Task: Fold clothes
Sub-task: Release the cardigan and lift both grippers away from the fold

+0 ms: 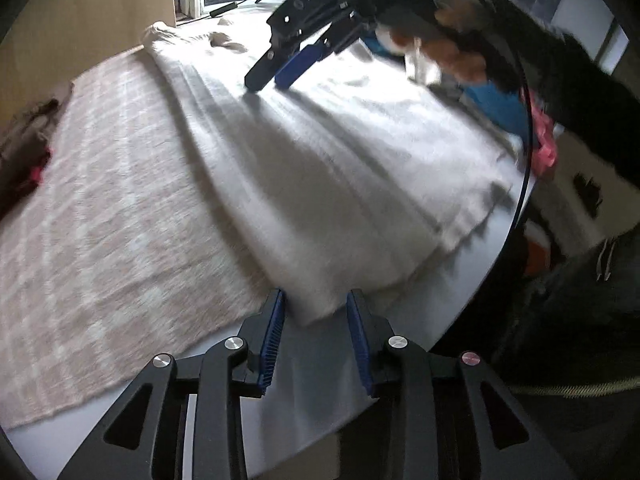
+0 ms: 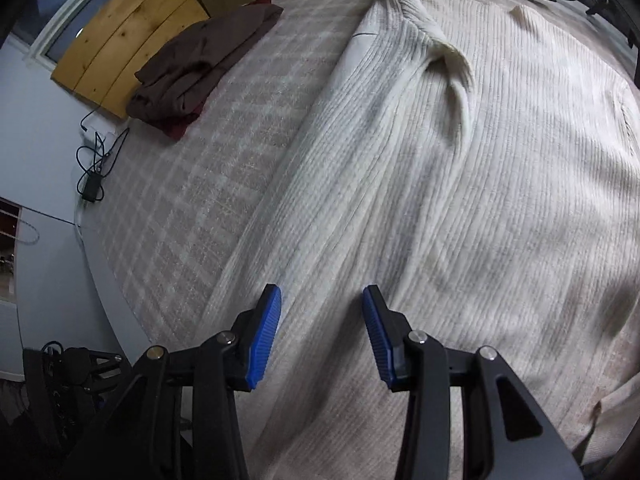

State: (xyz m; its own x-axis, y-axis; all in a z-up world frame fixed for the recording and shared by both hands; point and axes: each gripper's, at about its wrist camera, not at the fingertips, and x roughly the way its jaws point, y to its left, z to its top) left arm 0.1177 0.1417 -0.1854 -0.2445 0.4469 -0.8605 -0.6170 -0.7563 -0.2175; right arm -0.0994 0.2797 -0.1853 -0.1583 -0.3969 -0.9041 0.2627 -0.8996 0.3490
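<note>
A cream ribbed sweater (image 2: 460, 184) lies spread on a round table, its collar (image 2: 416, 4) at the far end and a lengthwise fold along its left side. In the left wrist view the sweater (image 1: 320, 184) stretches away from my left gripper (image 1: 316, 300), which is open with the hem corner lying between its blue pads. My right gripper (image 2: 322, 300) is open and hovers just over the sweater's folded edge; it also shows in the left wrist view (image 1: 272, 80), held by a hand, fingertips near the fabric.
A beige checked cloth (image 2: 208, 184) covers the table under the sweater. A folded brown garment (image 2: 192, 68) lies at the far left of the table. A wooden board (image 2: 132, 36) and cables (image 2: 94, 168) are beyond the table's edge. Blue and pink items (image 1: 516, 120) lie at the right.
</note>
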